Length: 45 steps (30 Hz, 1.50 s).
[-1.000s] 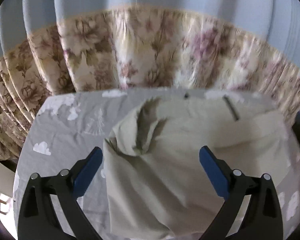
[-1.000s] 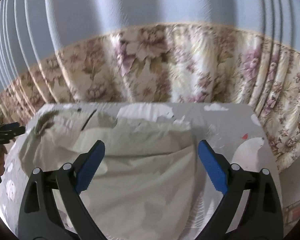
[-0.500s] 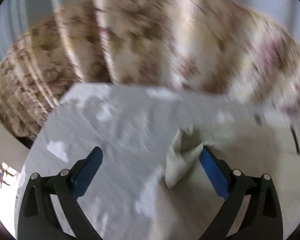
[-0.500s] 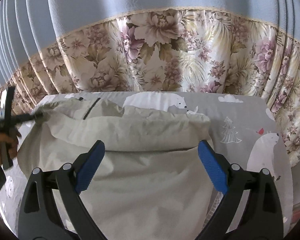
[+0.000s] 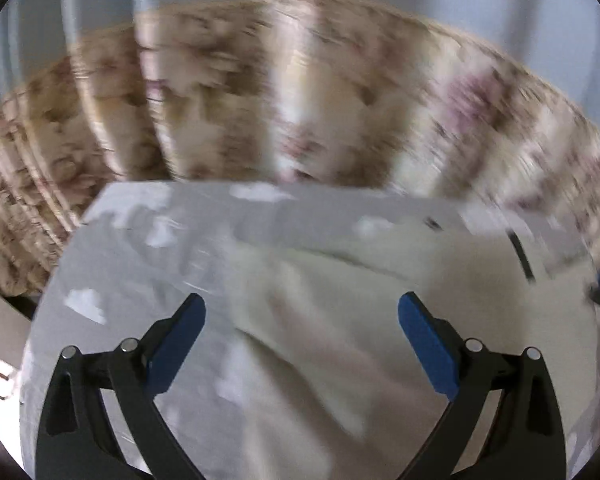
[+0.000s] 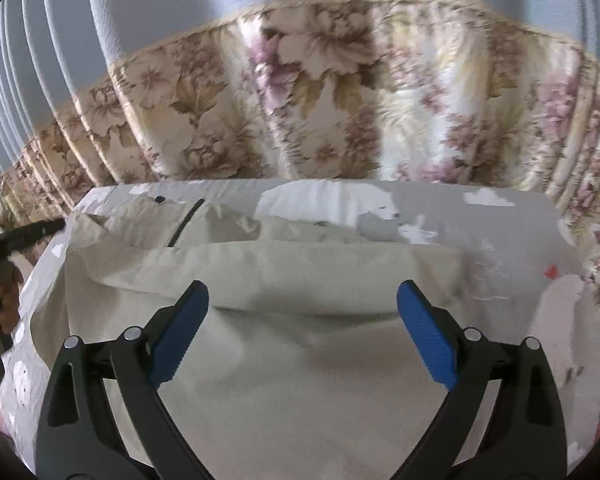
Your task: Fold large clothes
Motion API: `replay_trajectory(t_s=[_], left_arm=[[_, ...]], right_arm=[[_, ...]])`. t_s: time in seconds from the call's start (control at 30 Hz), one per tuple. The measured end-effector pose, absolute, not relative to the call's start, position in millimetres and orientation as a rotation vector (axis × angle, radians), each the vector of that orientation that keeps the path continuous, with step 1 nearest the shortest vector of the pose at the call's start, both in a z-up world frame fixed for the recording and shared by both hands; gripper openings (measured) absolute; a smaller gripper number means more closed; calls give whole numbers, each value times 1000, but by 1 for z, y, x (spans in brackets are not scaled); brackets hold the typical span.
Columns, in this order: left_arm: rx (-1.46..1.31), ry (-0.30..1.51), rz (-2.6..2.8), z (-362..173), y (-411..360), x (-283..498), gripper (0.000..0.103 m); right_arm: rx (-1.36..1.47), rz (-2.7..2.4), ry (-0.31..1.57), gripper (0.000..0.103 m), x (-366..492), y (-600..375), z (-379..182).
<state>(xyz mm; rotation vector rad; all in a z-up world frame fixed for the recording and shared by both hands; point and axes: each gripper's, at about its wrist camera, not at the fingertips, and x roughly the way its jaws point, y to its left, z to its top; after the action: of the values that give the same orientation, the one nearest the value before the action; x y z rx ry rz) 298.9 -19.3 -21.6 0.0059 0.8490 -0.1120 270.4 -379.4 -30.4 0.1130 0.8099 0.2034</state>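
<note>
My left tongs (image 5: 302,320) are spread wide with nothing between the blue pads (image 5: 428,346), and so are my right tongs (image 6: 302,312); neither pair touches cloth as far as I can see. The beige garment (image 6: 300,360) lies on the surface (image 6: 512,232), which is covered by a grey sheet printed with white polar bears and clouds. From my right wrist the garment fills the space between and below the tongs, with a folded-over edge running across just ahead of the fingertips and a rumpled layer beyond it. A dark zipper (image 6: 186,222) shows ahead and to the left of the right tongs, with a small dark button (image 6: 159,200) just to its left. At the far left edge of that view I catch the black arm of my other tool and part of my hand (image 6: 4,292). My left wrist view is badly smeared by motion; there the garment (image 5: 340,340) sits between the tongs and off to their right, with bare grey sheet (image 5: 132,272) ahead to the left. The zipper (image 5: 521,254) appears far to the right. A floral curtain (image 6: 320,92) with a blue upper part hangs behind the surface.
</note>
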Motion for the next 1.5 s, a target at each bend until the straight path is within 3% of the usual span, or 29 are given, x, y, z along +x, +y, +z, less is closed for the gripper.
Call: replay_trajectory(t_s=[0.1,0.17,0.2,0.23,0.27,0.3,0.33,0.43,0.47,0.57,0.73,0.93,1.1,1.17,1.27,1.3,1.33,1.37,1.4,1.5], left_arm=[[19,900,-119,-36,-42,305,97],[27,936,-109,-45,-49,312,97],[16,955,-108,-51,-50,316,97],[-5,974,-112,-57,-51,320,97],[-15,990,-114,-62,-51,323,97],[-20,997,-118,-66,-51,325,96],[-17,996,-124,-70,-52,327,94],[-10,998,-148,-75,-56,328,70],[-4,986,-133,-73,-56,328,53],[-13,959,-114,-67,-46,334,16],[-6,911,-116,-52,-43,342,8],[-67,807,-93,-21,-39,351,7],[-68,805,-51,-37,-42,365,9],[-36,846,-20,-57,-46,373,15],[-23,919,-9,-82,-45,377,42],[-25,908,5,-83,-42,374,56],[-49,906,16,-81,-35,372,64],[-60,905,19,-79,-32,370,73],[-64,889,27,-73,-27,365,78],[-44,866,21,-58,-25,348,83]], right_arm=[[121,208,863,95,287,-369,-44],[124,226,900,76,295,-366,-55],[131,236,915,49,297,-365,-59],[147,239,924,35,299,-367,-62],[164,241,923,8,299,-369,-64],[178,245,914,1,298,-371,-63],[185,247,900,1,296,-374,-60],[165,258,874,1,294,-376,-50],[150,255,864,1,294,-376,-46],[151,248,833,1,297,-384,-35],[152,243,804,0,309,-387,-24],[157,214,775,0,325,-389,-18],[144,181,824,0,343,-384,-42],[128,151,880,0,351,-381,-62],[127,128,940,7,354,-381,-80],[121,119,931,16,351,-383,-80],[109,93,913,26,347,-385,-75],[109,74,896,53,342,-388,-71],[121,64,865,73,334,-392,-61],[138,120,816,80,311,-390,-40]])
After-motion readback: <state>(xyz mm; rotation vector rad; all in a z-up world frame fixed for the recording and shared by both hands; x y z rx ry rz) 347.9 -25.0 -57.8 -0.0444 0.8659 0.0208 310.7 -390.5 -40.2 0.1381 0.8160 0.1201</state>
